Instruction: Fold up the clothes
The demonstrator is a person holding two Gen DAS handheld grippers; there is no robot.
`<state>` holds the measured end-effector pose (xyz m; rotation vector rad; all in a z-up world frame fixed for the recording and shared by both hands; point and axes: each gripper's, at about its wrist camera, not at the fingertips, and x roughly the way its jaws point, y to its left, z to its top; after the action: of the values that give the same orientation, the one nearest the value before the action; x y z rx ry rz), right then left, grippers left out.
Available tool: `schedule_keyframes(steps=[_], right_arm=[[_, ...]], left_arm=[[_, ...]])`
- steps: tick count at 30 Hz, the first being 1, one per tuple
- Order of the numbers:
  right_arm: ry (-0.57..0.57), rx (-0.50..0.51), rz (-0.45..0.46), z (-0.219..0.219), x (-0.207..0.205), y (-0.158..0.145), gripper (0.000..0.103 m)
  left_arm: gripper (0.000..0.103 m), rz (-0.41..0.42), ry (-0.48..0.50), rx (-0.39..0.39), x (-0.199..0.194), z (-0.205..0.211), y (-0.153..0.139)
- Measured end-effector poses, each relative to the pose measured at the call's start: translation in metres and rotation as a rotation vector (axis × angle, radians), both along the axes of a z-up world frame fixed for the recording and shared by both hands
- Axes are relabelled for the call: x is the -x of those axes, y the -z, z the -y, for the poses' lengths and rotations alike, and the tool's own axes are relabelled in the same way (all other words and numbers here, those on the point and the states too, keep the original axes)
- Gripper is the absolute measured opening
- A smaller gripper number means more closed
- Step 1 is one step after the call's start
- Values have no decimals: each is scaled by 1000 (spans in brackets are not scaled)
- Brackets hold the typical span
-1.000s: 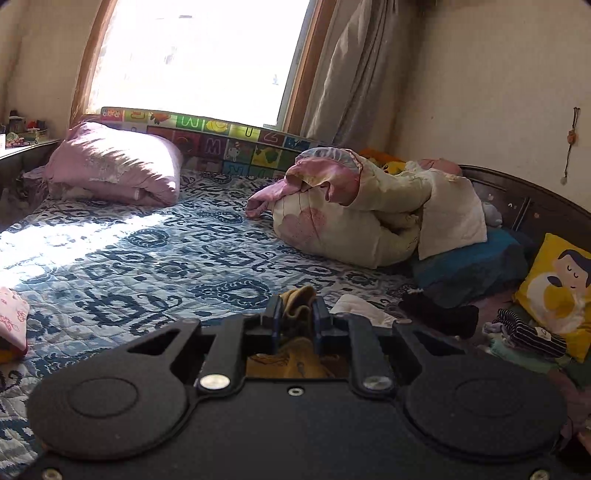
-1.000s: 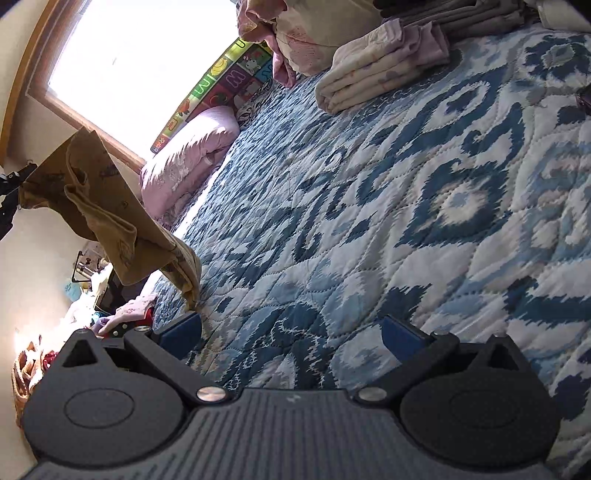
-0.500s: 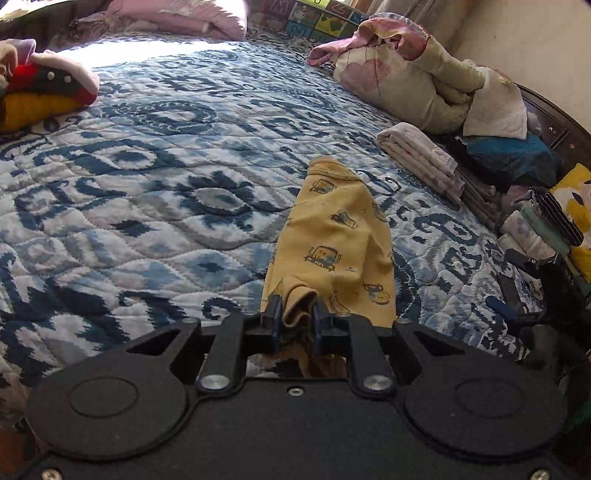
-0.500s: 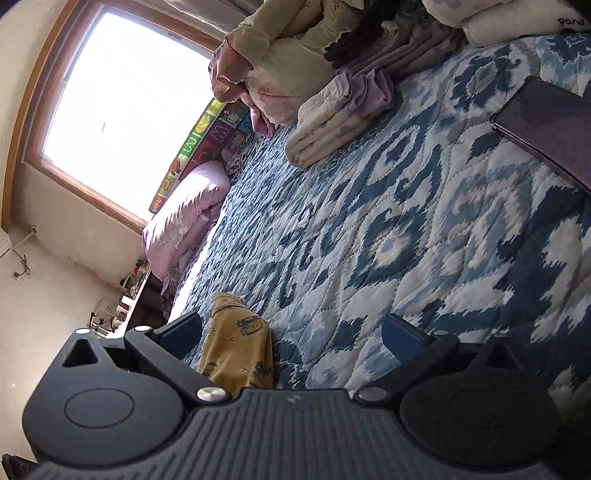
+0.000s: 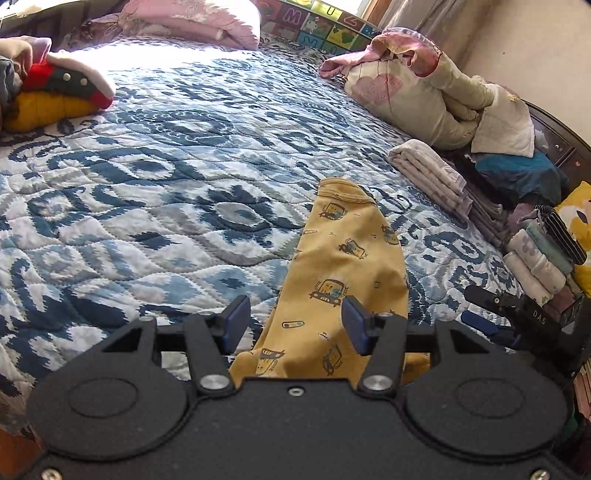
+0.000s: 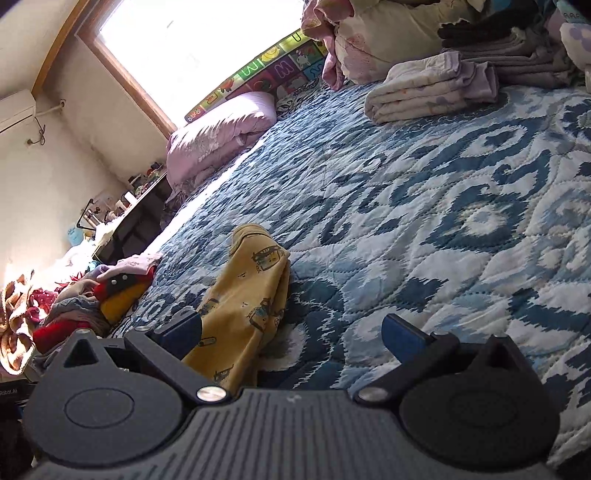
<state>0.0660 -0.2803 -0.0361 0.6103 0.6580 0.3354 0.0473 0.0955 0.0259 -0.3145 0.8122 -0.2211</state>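
My left gripper [image 5: 293, 326] stands with jaws apart, gripping nothing, the yellow garment [image 5: 343, 273] lying between and beneath its blue pads [image 5: 236, 325]. My right gripper [image 6: 291, 338] is likewise spread wide and unloaded. The garment lies stretched lengthwise on the blue patterned quilt [image 5: 147, 192]. Folded clothes [image 5: 428, 177] sit near the far-right edge; a pink pillow [image 6: 218, 133] lies below the window [image 6: 192, 48].

one yellow garment [image 5: 343, 266], two tongs [image 5: 295, 325] [image 6: 291, 334], one pillow [image 5: 199, 18].
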Motion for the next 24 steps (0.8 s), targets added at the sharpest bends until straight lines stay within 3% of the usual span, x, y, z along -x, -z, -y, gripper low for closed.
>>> schedule_keyframes(steps=[4, 10, 14, 17, 21, 24], right_arm=[[6, -19, -8, 4, -13, 2, 103], [4, 71, 43, 2, -50, 3, 102], [-26, -56, 27, 5, -77, 21, 94], [-53, -105, 12, 1, -96, 29, 81], [-88, -159, -10, -5, -122, 40, 80], [-119, -187, -15, -16, -137, 44, 80]], left_arm=[[54, -1, 45, -1, -33, 12, 7], [54, -20, 101, 7, -96, 25, 25], [54, -27, 145, 13, -137, 29, 36], [54, -42, 167, 30, -168, 29, 46], [54, -78, 218, 98, -202, 25, 62], [54, -88, 275, 107, -222, 33, 74]])
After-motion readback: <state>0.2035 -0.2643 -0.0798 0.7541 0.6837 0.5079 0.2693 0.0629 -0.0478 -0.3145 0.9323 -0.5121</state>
